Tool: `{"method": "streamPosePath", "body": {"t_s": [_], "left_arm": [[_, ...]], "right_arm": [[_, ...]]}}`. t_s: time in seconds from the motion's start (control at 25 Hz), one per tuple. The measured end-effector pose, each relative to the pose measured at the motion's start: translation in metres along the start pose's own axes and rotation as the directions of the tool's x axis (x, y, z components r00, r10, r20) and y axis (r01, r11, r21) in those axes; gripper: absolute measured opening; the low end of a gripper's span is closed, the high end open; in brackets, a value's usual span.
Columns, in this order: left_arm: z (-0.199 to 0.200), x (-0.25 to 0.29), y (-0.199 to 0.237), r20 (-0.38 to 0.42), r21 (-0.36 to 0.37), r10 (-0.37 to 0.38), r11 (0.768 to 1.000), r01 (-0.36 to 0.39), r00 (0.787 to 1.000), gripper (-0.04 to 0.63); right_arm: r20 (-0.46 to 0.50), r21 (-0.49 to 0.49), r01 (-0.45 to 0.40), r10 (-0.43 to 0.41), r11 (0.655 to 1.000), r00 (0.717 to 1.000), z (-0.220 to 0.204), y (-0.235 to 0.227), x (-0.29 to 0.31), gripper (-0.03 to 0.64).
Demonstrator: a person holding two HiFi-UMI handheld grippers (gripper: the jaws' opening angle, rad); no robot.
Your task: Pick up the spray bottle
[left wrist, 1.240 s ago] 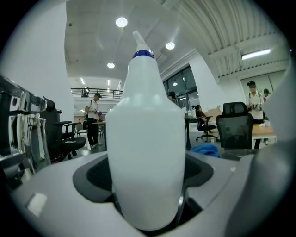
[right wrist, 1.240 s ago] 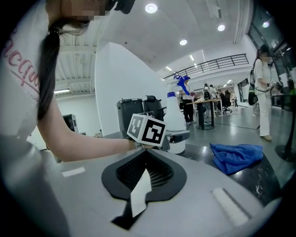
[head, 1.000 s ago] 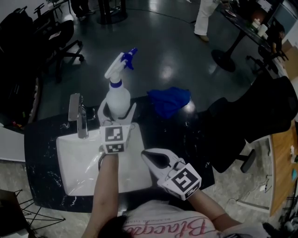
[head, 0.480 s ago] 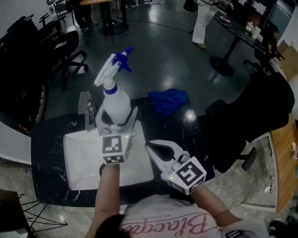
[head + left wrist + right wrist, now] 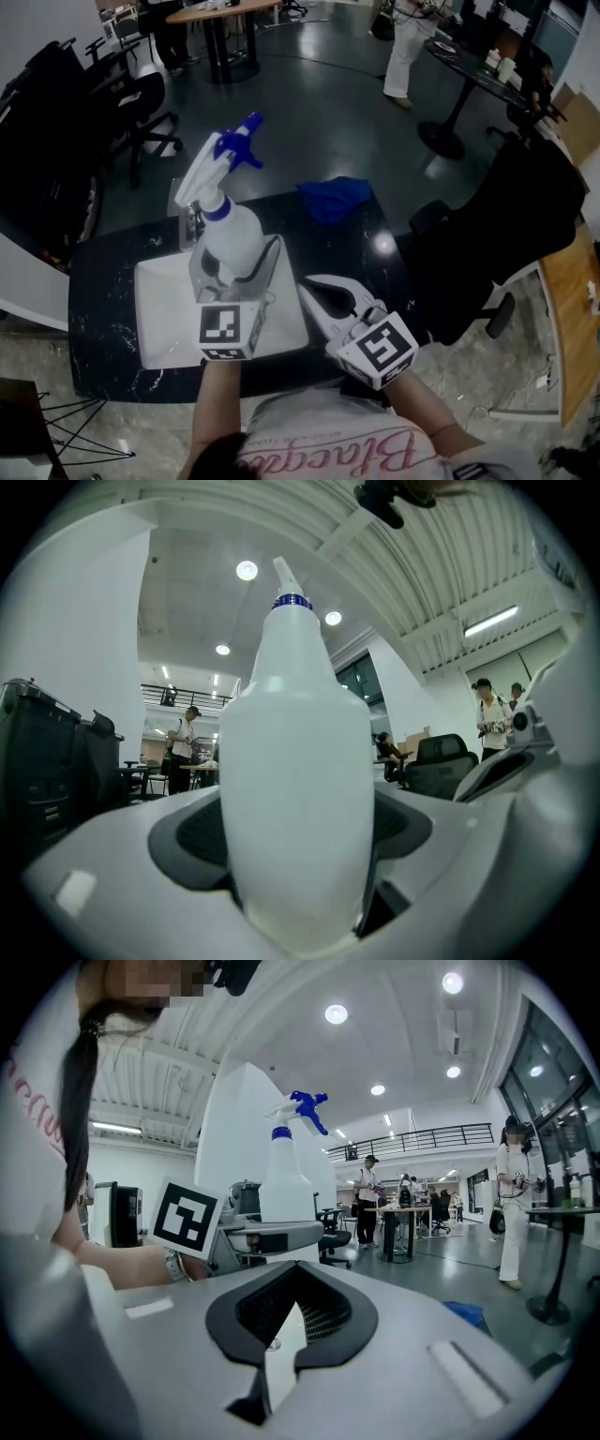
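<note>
The spray bottle [image 5: 231, 234] is white with a blue trigger head [image 5: 230, 148]. It hangs upright above the white sink [image 5: 159, 314], and my left gripper [image 5: 234, 255] is shut on its body from both sides. In the left gripper view the bottle [image 5: 295, 780] fills the gap between the pads. My right gripper [image 5: 311, 287] hovers to the right of the sink, shut, with nothing in it. The right gripper view shows the bottle [image 5: 286, 1180] and the left gripper's marker cube [image 5: 186, 1218] beyond the closed right gripper [image 5: 292, 1274].
A chrome faucet [image 5: 192, 223] stands at the back of the sink in the black counter [image 5: 98, 281]. A blue cloth [image 5: 335, 197] lies at the counter's far edge. A black chair [image 5: 511, 225] is to the right; more chairs [image 5: 131, 103] and a standing person [image 5: 405, 47] are beyond.
My left gripper has lifted the bottle off the counter behind the sink and drawn it nearer, over the basin. My right gripper has risen a little.
</note>
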State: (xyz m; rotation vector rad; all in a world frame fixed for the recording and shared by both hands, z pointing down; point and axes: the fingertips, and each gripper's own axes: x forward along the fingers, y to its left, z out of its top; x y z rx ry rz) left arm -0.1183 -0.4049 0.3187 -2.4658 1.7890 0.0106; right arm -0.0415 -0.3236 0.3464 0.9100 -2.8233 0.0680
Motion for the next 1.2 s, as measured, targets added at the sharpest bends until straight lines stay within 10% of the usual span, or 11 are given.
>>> {"method": "streamPosePath", "body": {"t_s": [1.2], "left_arm": [[0.017, -0.098, -0.060, 0.019, -0.034, -0.047, 0.998, 0.048, 0.999, 0.405]], "right_arm": [[0.045, -0.048, 0.031, -0.029, 0.998, 0.999, 0.012, 0.037, -0.029, 0.000]]}}
